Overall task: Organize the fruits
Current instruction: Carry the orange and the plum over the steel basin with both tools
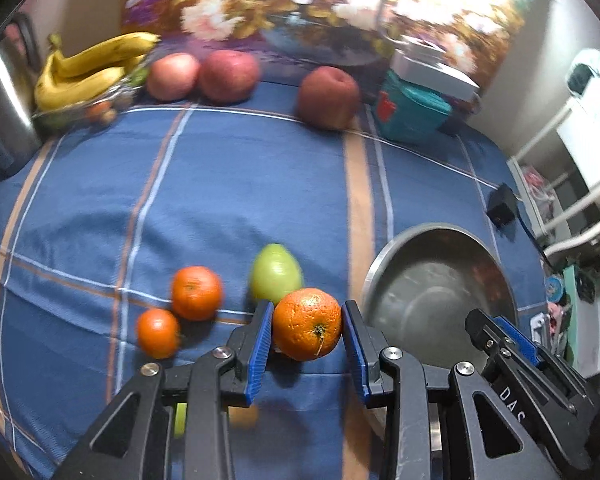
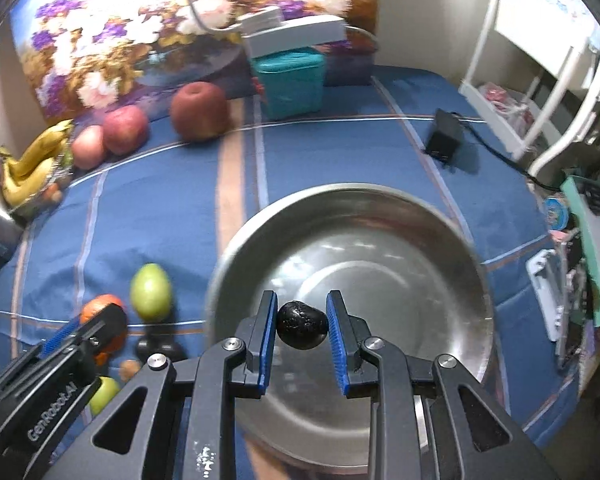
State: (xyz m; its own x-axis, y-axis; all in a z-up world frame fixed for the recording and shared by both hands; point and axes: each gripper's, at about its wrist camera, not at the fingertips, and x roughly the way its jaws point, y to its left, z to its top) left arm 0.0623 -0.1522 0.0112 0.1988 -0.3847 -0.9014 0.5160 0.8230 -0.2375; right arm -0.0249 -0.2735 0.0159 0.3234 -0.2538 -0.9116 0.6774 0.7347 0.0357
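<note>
In the left wrist view, the left hand-held gripper (image 1: 307, 330) pinches an orange (image 1: 307, 323) between its blue pads, stem end toward the camera, lifted above the blue checked cloth (image 1: 220, 184) that covers the counter. Just behind the orange lies a green fruit (image 1: 276, 274), and to its left two small tangerines (image 1: 180, 308) sit touching each other. At the right stands a steel bowl (image 1: 384, 264), and the right hand-held gripper (image 1: 496, 330) shows in front of it from the side, so what it carries is hidden here. Along the back edge are a bunch of bananas (image 1: 88, 68) on a glass dish, two apples (image 1: 204, 74) side by side, and a third apple (image 1: 329, 98) apart from them near a teal box (image 1: 412, 114). A metal kettle (image 1: 4, 92) stands at the far left.

The right wrist view shows what the other cannot: the right hand-held gripper (image 2: 302, 330) is clamped on a small black, wrinkled fruit (image 2: 302, 330), held over the inside of the steel bowl (image 2: 440, 240), which has nothing lying in it. The left hand-held gripper (image 2: 100, 328) enters at the lower left with the orange (image 2: 100, 304) partly hidden behind it. The green fruit (image 2: 151, 291) lies left of the bowl, and near the lower left edge are another dark fruit (image 2: 156, 347), a small brown one (image 2: 130, 369) and a second green one (image 2: 105, 394). A black adapter (image 2: 444, 134) with its cable lies on the cloth at the right.
</note>
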